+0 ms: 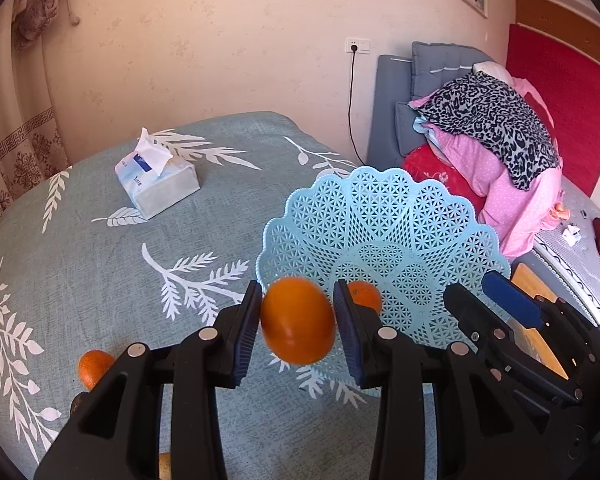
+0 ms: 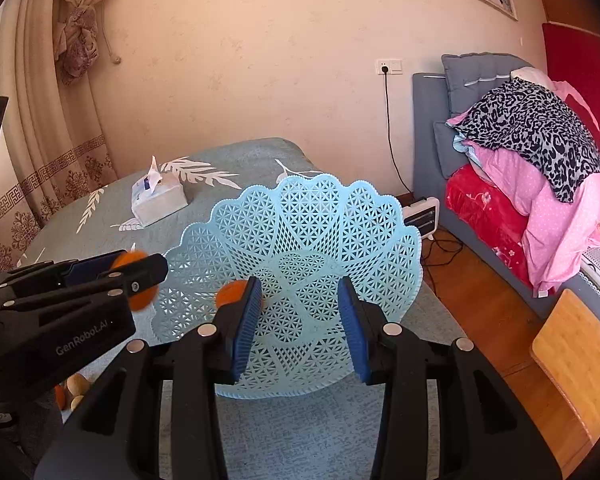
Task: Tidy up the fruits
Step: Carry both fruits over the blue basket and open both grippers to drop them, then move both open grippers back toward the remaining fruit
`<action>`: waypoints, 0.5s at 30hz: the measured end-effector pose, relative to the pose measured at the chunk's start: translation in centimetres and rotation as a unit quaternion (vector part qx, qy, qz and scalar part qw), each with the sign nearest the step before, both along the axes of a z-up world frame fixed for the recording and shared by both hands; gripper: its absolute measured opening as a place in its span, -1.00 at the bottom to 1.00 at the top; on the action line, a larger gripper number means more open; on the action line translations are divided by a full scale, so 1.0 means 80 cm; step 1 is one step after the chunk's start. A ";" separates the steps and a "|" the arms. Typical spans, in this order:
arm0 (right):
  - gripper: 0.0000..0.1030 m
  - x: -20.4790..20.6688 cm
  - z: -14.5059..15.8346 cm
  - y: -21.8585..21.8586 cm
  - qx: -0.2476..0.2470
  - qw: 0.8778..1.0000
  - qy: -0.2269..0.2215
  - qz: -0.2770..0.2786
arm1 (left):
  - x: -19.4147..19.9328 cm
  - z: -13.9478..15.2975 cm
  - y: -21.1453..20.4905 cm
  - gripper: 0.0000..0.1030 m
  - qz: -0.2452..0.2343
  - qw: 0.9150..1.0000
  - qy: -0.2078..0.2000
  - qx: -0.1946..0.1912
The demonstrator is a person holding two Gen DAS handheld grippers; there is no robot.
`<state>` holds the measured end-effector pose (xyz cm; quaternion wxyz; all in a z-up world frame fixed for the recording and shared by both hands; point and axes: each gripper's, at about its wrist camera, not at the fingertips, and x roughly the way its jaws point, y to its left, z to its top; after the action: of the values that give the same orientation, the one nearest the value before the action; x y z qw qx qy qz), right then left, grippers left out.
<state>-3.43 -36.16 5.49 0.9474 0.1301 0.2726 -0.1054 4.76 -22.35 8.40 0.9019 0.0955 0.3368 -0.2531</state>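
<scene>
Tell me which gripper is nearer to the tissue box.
Left. The left gripper, an orange between its fingers, is over the basket's rim on the side facing the tissue box. The right gripper is at the basket's near edge, farther from the box.

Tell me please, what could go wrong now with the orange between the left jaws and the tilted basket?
1. The orange looks blurred and loose in the left gripper, just over the near rim of the basket; it may hit the rim and roll off across the table.
2. The right gripper holds the basket tilted, so the second orange inside could roll out.
</scene>
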 end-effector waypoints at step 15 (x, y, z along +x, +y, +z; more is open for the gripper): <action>-0.05 -0.003 0.003 0.003 -0.001 1.000 -0.006 0.000 | 0.003 0.014 0.037 0.56 0.042 0.999 -0.010 -0.021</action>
<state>-3.69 -35.95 5.73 0.9491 0.1302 0.2668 -0.1051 4.99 -19.42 9.54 0.9168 0.0643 0.3263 -0.2212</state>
